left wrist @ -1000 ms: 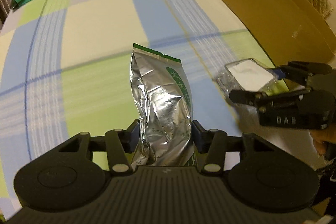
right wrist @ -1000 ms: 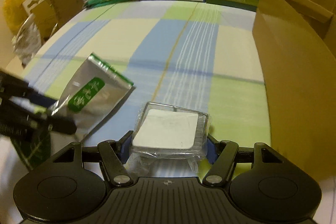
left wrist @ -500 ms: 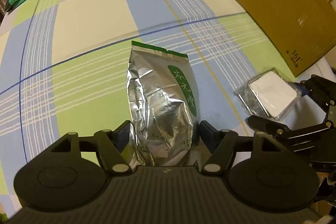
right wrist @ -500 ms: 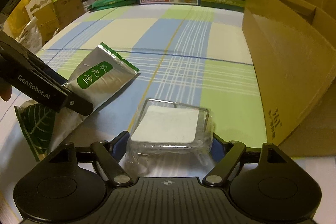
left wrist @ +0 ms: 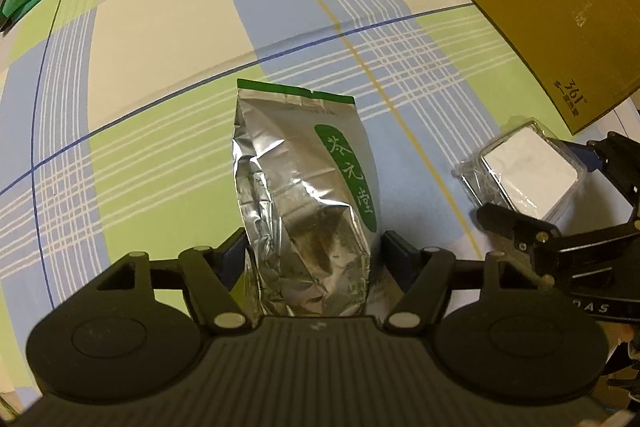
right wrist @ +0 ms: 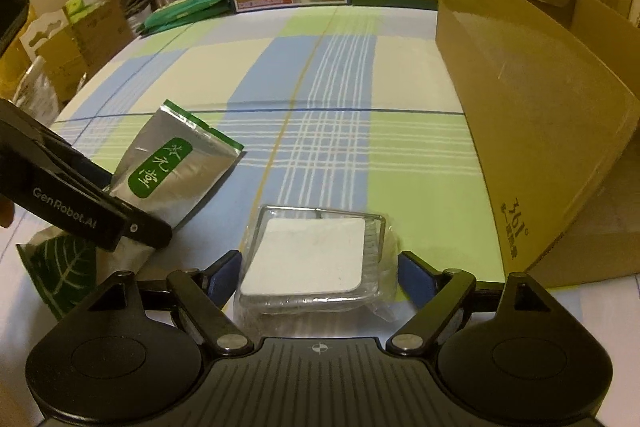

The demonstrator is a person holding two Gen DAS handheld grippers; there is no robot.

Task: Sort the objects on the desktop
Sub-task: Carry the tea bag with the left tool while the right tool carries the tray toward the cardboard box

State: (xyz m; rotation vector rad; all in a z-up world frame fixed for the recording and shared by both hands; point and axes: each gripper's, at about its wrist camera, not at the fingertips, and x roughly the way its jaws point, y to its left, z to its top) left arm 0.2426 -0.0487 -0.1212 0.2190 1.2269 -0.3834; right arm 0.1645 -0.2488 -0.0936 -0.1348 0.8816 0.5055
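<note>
Progress: we are judging the sorting to be at an early stage; both items we are working on are lying on the checked tablecloth (right wrist: 332, 75), and neither is in the cardboard box (right wrist: 532, 115) yet.
Left gripper (left wrist: 314, 259): we are straddling the lower end of the silver tea pouch (left wrist: 308, 187), with a blue pad on each side of it; the left pad is just at the foil and the right pad is showing a small gap, so the fingers are looking parted rather than clamped.
Right gripper (right wrist: 318, 269): we are bracketing the clear plastic case (right wrist: 314, 259) with a white card inside; gaps are showing on both sides, so we are reading the fingers as spread and gripping nothing.
Pouch position: it is lying flat, left of the case and apart from it.
Case position: it is resting near the box's front corner, not touching it.
Box contents: we are seeing only its outer wall and a raised flap, so we cannot tell what is in it.
Remaining: in our judgement, we are yet to close on each item, lift it and place it.
</note>
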